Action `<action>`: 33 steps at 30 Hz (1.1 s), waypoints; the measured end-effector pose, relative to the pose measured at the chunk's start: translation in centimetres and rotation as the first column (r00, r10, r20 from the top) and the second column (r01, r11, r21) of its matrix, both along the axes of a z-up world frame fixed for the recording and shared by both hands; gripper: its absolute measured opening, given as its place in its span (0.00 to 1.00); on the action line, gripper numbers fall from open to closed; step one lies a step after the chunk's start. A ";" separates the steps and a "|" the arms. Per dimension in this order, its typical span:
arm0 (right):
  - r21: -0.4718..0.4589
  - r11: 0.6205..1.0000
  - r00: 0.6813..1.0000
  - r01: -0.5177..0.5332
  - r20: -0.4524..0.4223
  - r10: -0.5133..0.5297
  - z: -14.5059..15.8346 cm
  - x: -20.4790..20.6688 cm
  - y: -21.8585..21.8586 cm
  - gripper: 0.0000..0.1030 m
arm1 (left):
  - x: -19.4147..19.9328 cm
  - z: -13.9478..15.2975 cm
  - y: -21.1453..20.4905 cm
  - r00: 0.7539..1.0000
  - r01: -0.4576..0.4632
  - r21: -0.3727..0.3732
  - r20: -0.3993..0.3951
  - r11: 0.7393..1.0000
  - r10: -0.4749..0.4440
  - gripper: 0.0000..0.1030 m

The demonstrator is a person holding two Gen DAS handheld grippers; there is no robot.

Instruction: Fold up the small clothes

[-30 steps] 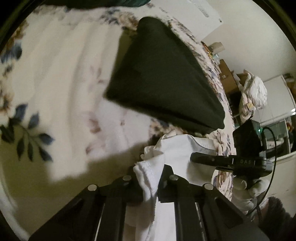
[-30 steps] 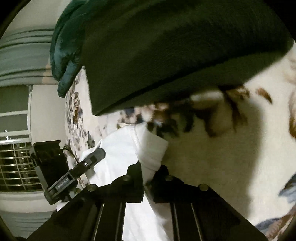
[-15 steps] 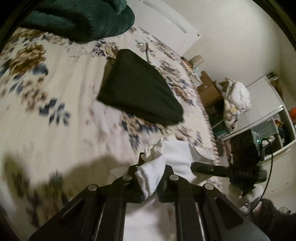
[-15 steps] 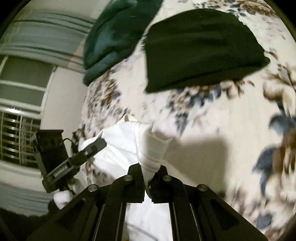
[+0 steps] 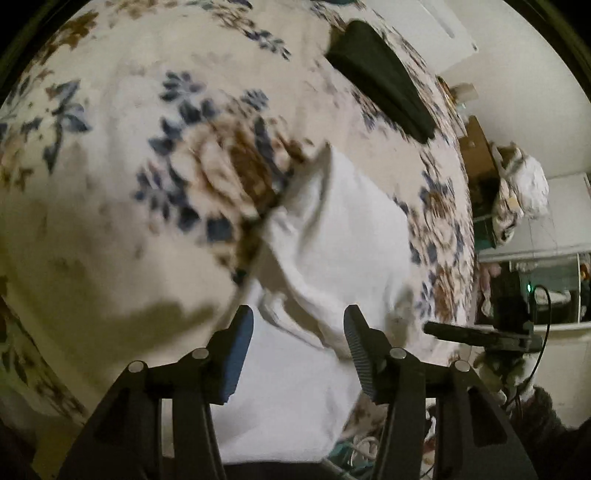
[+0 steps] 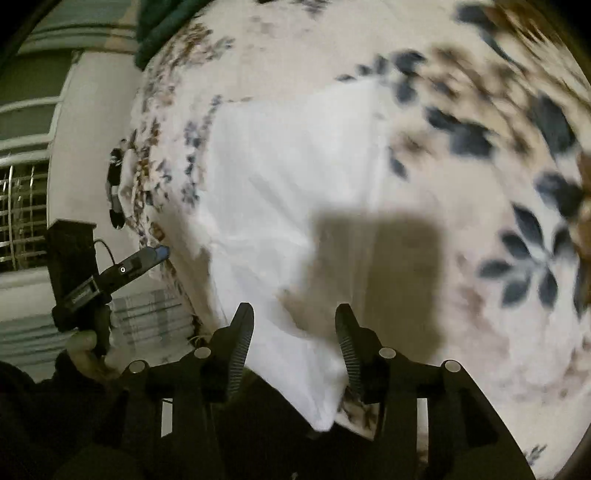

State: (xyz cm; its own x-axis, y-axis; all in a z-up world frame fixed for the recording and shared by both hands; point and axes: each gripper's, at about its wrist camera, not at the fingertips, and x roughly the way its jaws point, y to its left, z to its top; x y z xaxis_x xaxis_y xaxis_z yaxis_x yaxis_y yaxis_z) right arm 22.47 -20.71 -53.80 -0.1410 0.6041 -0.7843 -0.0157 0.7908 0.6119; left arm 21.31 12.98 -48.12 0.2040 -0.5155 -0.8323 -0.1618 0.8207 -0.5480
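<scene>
A white garment (image 5: 332,236) lies spread on the floral bedspread (image 5: 110,184), with a ridge of folds near its left side. It also shows in the right wrist view (image 6: 288,192), fairly flat, its near corner hanging toward the bed edge. My left gripper (image 5: 298,321) is open and empty just above the garment's near part. My right gripper (image 6: 293,317) is open and empty above the garment's near edge. The right gripper shows in the left wrist view (image 5: 476,334), and the left gripper in the right wrist view (image 6: 147,254).
A folded black garment (image 5: 380,92) lies farther back on the bed. A dark green blanket (image 6: 159,22) sits at the far end. Beyond the bed's right edge are boxes and a pile of laundry (image 5: 521,192).
Both grippers have opened and let go of the white garment, which now lies spread on the bed. Both have pulled back toward the near edge; the black garment is farther away.
</scene>
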 end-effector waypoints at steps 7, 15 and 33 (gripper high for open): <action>0.035 0.970 0.969 0.240 0.042 -0.242 -2.7 6.9 -3.6 0.68 | 10.6 -4.2 -2.7 0.992 0.069 -0.073 0.107 0.995 -0.061 0.56; 0.143 0.949 0.960 0.279 -0.056 -0.274 -8.0 11.6 -1.7 0.66 | 14.4 -8.7 -7.3 0.978 0.205 -0.094 0.067 0.974 -0.199 0.41; 0.063 0.922 0.909 0.381 0.157 -0.386 0.0 25.9 0.4 0.08 | 29.0 -4.4 -7.3 0.977 0.155 -0.074 0.157 0.985 -0.142 0.20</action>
State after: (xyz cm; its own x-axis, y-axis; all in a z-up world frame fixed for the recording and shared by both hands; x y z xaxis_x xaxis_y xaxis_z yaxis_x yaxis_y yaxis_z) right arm 48.33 -20.31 -53.82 0.2348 0.6099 -0.7569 0.1833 0.7369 0.6506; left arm 50.35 5.66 -52.55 0.2394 -0.6174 -0.7493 0.0484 0.7784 -0.6259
